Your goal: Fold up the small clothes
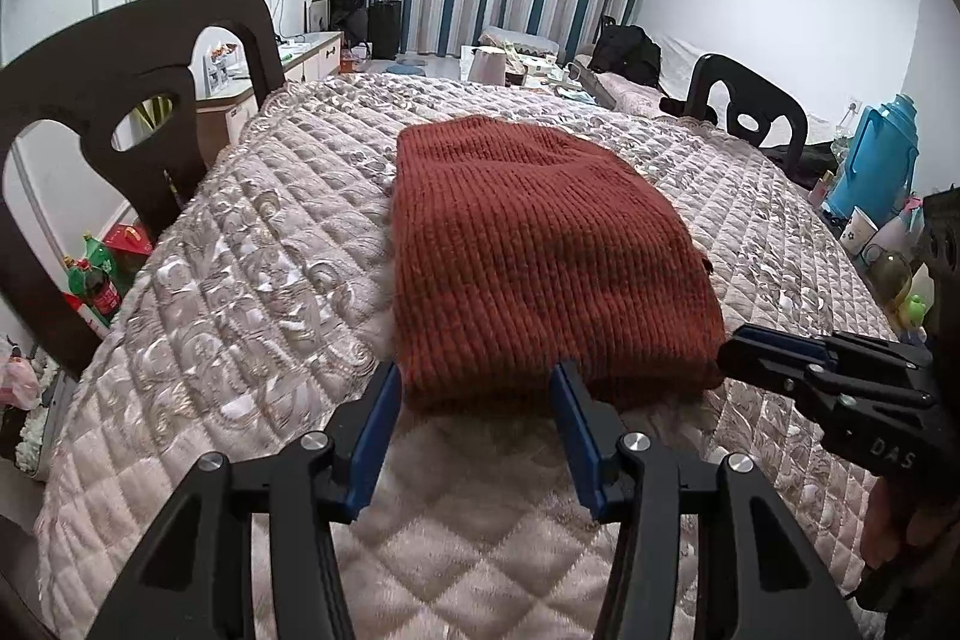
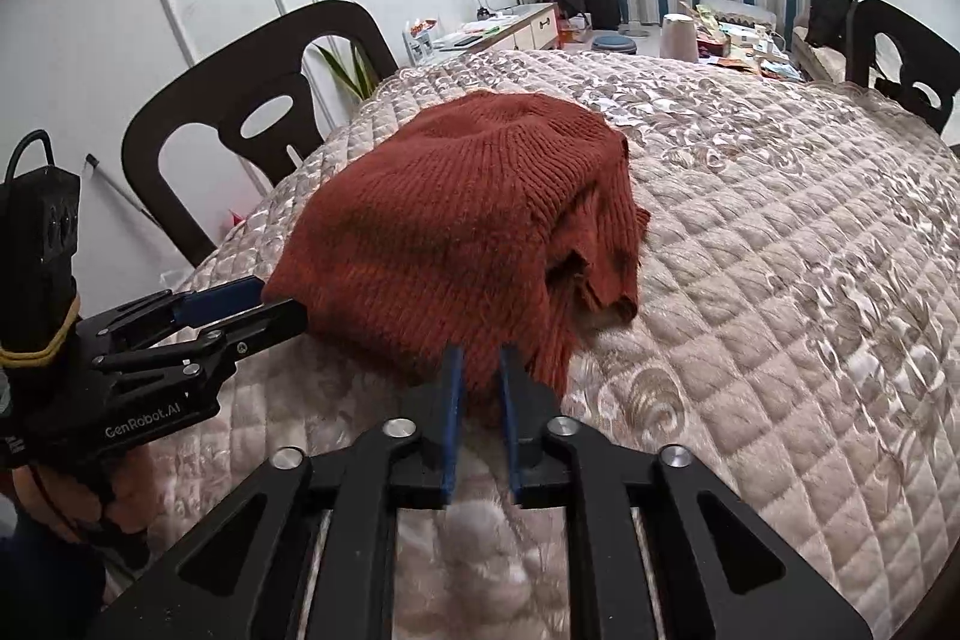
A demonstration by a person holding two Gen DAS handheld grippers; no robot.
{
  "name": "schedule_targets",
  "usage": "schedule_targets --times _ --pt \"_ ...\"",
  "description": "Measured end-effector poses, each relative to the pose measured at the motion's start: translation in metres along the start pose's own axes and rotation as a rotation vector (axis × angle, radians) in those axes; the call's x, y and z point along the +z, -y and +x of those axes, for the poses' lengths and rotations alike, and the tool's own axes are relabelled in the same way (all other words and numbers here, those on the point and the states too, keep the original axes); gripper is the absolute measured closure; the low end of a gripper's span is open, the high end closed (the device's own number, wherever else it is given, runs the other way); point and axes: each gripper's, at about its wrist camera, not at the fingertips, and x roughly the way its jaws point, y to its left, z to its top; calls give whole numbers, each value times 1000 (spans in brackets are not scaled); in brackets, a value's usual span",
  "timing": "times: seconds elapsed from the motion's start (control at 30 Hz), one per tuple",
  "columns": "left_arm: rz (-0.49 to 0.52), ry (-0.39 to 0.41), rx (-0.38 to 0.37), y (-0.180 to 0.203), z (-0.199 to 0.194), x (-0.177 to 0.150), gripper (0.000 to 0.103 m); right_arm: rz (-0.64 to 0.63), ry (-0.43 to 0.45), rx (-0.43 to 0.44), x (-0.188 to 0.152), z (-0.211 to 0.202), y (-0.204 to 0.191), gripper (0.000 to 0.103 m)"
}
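A rust-red knitted garment [image 1: 540, 244] lies folded in a thick stack on the quilted beige cover [image 1: 270, 292] of the table. My left gripper [image 1: 477, 379] is open, its blue fingers straddling the garment's near edge at the left corner. My right gripper [image 2: 480, 361] has its jaws close together on the near right edge of the garment [image 2: 456, 220], pinching the knit. In the right wrist view the left gripper [image 2: 264, 304] shows at the garment's left corner; in the left wrist view the right gripper [image 1: 756, 352] shows at the right corner.
Dark chairs stand at the table's left [image 1: 120, 112] and far right [image 1: 750, 112]. A blue thermos [image 1: 882, 160] and cups sit at the right. Bottles [image 1: 99, 280] stand on the floor at the left. A pink jug [image 2: 681, 34] and clutter lie beyond the far edge.
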Motion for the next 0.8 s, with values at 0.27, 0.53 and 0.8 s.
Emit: schedule_targets --times 0.27,0.53,0.8 --pt "13 27 29 6 -29 -11 47 -6 33 18 -14 -31 -9 80" --pt "32 49 89 10 -55 -28 40 -46 68 18 -31 -63 -27 59" --pt "-11 5 100 -2 -39 -38 34 -73 37 -22 -42 -48 -33 59"
